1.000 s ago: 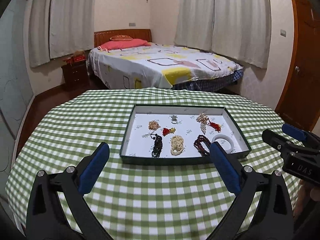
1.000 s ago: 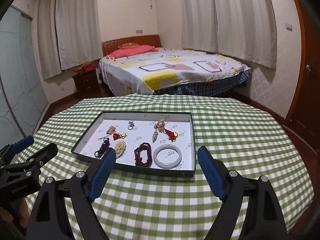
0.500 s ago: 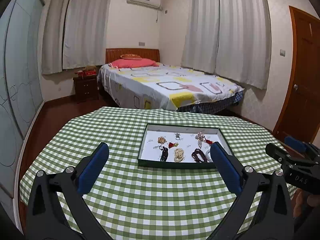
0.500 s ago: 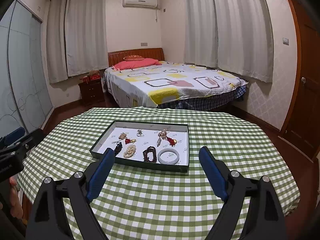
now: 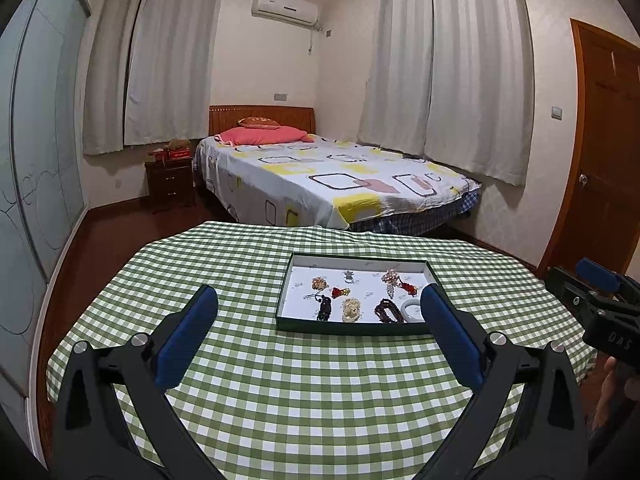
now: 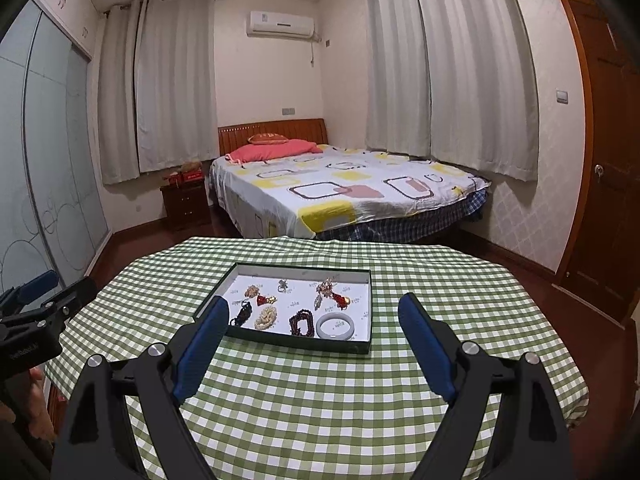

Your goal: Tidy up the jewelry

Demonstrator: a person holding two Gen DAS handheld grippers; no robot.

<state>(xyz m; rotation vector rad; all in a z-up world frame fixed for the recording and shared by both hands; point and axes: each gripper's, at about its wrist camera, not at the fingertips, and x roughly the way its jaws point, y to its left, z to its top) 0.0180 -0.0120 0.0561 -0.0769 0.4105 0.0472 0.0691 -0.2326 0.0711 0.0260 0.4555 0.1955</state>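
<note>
Since a second ago: both grippers have pulled back and risen from the tray, which now sits smaller and farther ahead in both wrist views.
Left gripper (image 5: 318, 316): jaws spread wide, nothing between them.
Right gripper (image 6: 314, 326): jaws spread wide, empty too.
Jewelry tray (image 6: 362, 312): on the green checked tablecloth (image 5: 280, 392), ahead of and below both grippers, long side running across them.
Jade bangle (image 6: 335, 326): near right corner of the tray, dark red bead bracelet (image 6: 301, 322) just beside it.
Nearer hand: I'd judge the right, since the tray lies more squarely before it.
</note>
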